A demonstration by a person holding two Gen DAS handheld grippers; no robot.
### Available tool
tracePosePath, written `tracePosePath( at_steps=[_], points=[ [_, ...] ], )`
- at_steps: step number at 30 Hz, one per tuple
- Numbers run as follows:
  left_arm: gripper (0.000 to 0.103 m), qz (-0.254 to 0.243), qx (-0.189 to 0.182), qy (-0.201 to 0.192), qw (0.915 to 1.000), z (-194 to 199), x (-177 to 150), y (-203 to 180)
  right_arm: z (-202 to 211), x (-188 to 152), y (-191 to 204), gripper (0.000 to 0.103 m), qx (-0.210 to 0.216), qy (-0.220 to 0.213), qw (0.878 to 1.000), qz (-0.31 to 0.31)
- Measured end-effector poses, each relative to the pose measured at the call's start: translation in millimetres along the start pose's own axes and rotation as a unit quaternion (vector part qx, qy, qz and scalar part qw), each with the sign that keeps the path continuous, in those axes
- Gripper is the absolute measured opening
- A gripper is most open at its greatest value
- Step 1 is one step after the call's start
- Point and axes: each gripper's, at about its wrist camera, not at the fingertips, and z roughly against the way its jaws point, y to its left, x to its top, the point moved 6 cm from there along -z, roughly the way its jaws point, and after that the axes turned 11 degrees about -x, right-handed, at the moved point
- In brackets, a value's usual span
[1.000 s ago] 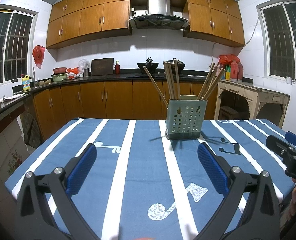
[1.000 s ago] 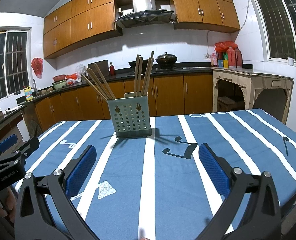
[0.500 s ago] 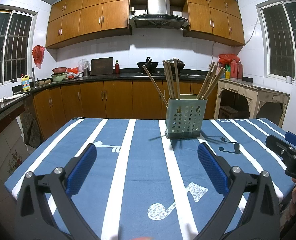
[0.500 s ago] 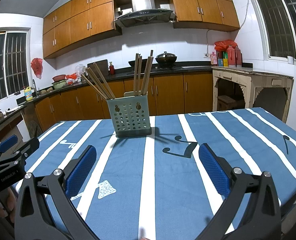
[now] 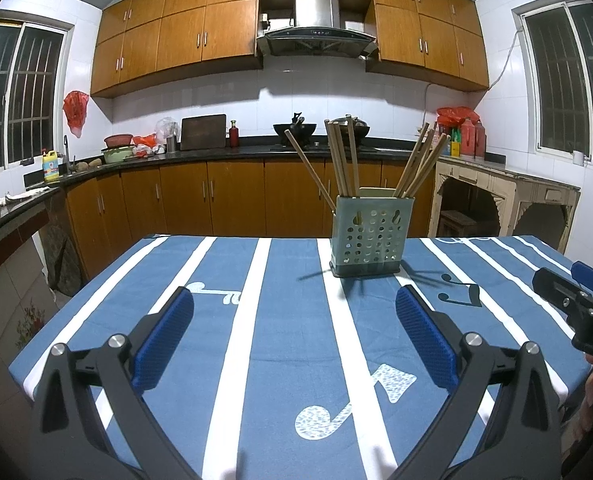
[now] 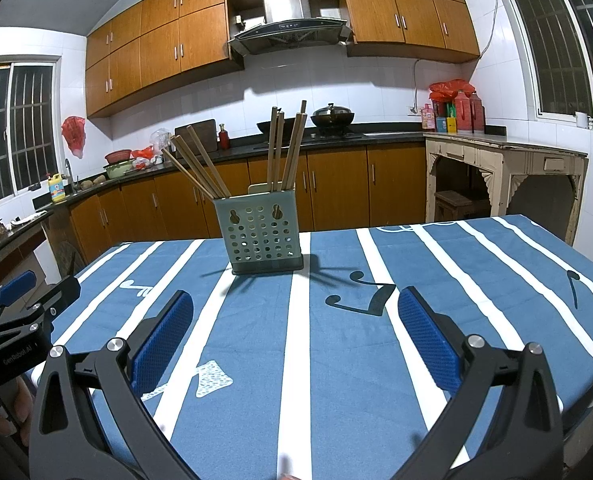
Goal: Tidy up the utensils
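Left gripper (image 5: 294, 332) low in the left wrist frame, jaws spread wide, blue pads (image 5: 163, 336) apart, nothing between them. Right gripper (image 6: 295, 332) likewise low in the right wrist frame, jaws spread wide, empty, blue pads (image 6: 426, 336) well apart. Both held above the near edge of a table under a blue tablecloth (image 5: 288, 320) with white stripes and music-note prints.

Utensil holder (image 5: 370, 236), pale green, perforated, upright on the cloth right of centre in the left wrist frame; in the right wrist frame, same holder (image 6: 261, 236) left of centre, well beyond the fingertips. Wooden chopsticks (image 5: 340, 156) standing inside in clusters: one leaning left, some near upright, others fanned to the right. In the right wrist frame, chopsticks (image 6: 286, 148) again, one bundle slanted toward the upper left.

Right gripper's black body at the right edge of the left wrist frame; left gripper's body at the lower left edge of the right wrist frame, part of a hand (image 6: 4, 408) below it.

Behind, across the upper half: wooden cabinets (image 5: 200, 32), range hood (image 5: 316, 24), dark countertop (image 5: 216, 152) with pots and bottles.
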Motion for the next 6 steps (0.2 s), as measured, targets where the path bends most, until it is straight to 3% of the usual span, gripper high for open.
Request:
tracePosePath(
  at_steps=[6],
  points=[
    [0.099,0.004,-0.001,0.004,1.0,-1.2,-4.4,3.8,0.2,0.2,0.1,0.101,0.0,0.0,1.0,0.0]
  ],
)
